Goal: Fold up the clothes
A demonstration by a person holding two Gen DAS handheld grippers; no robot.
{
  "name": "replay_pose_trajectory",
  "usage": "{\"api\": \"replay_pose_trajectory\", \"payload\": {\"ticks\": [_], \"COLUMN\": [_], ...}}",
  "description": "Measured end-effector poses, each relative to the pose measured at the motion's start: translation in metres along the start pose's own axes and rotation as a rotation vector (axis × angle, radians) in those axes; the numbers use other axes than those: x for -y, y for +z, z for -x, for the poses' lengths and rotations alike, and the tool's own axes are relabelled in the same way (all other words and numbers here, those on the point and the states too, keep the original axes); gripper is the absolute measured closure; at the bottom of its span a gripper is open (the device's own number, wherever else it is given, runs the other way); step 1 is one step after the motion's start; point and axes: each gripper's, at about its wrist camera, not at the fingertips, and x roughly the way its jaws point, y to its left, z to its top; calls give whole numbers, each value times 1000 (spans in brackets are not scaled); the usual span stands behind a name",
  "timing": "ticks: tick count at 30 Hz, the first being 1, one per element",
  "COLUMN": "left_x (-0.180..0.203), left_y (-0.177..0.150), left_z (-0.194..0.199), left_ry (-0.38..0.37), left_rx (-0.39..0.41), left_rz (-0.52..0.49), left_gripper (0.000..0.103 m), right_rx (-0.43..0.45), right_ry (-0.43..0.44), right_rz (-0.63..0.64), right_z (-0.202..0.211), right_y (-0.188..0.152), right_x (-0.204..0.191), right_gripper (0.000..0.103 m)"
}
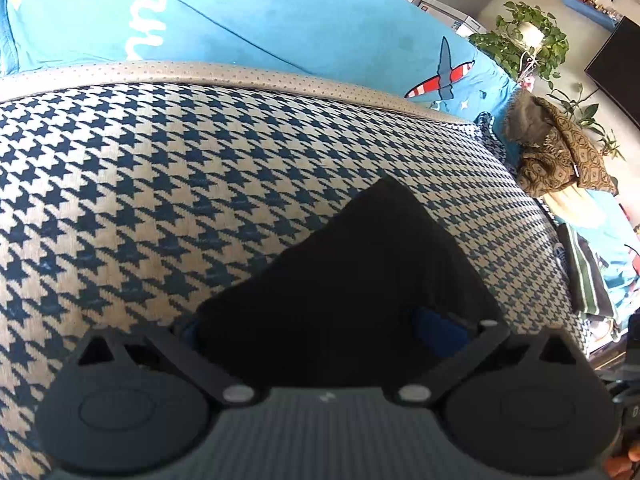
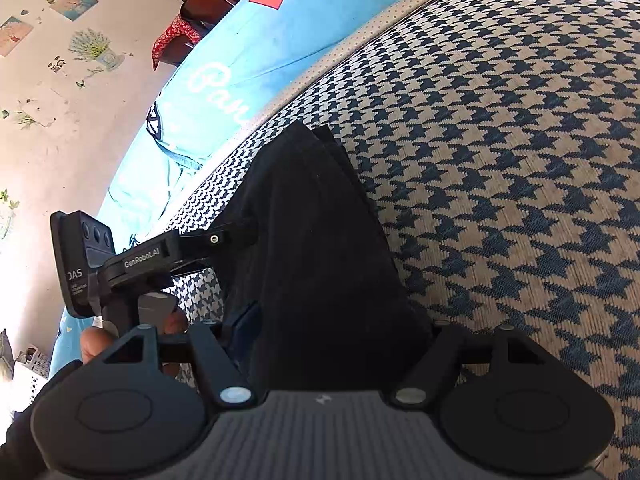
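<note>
From my left wrist camera, the black cloth (image 1: 352,280) covers both fingers of the left gripper (image 1: 332,332); only blue slivers of the pads (image 1: 440,332) show at its edges, so I cannot tell what they clasp. From the right wrist, the same cloth (image 2: 320,248) buries the right gripper (image 2: 332,340) and runs under the frame's bottom. The hand (image 2: 96,344) left of the cloth is mostly hidden.

The soft black cloth garment (image 1: 360,264) is bunched up between my tongs, and its folded edges (image 2: 320,208) lie on the blue-and-cream checked blanket (image 1: 160,184).
</note>
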Motion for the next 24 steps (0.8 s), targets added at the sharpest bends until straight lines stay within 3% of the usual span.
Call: {"api": "replay_pose_trajectory", "payload": {"ticks": [5,11,19,24], "left_x": [21,11,26,34], "left_y": [-6,-6,-10,-14], "left_z": [-4,2,-2,2], "left_ry": [40,5,90,131], "left_rx": [-12,-18,2,18], "left_rz": [-112,-89,-145,-169], "left_gripper": [0,0,0,10], "right_rx": [2,3,19,29], "right_ry": [-4,-2,-11,-32], "right_rz": [12,6,24,51], "right_z": [-5,-4,-11,-21], "right_y": [2,5,8,13], "right_x": [-3,2,0,-7], "right_gripper": [32,44,46,62]}}
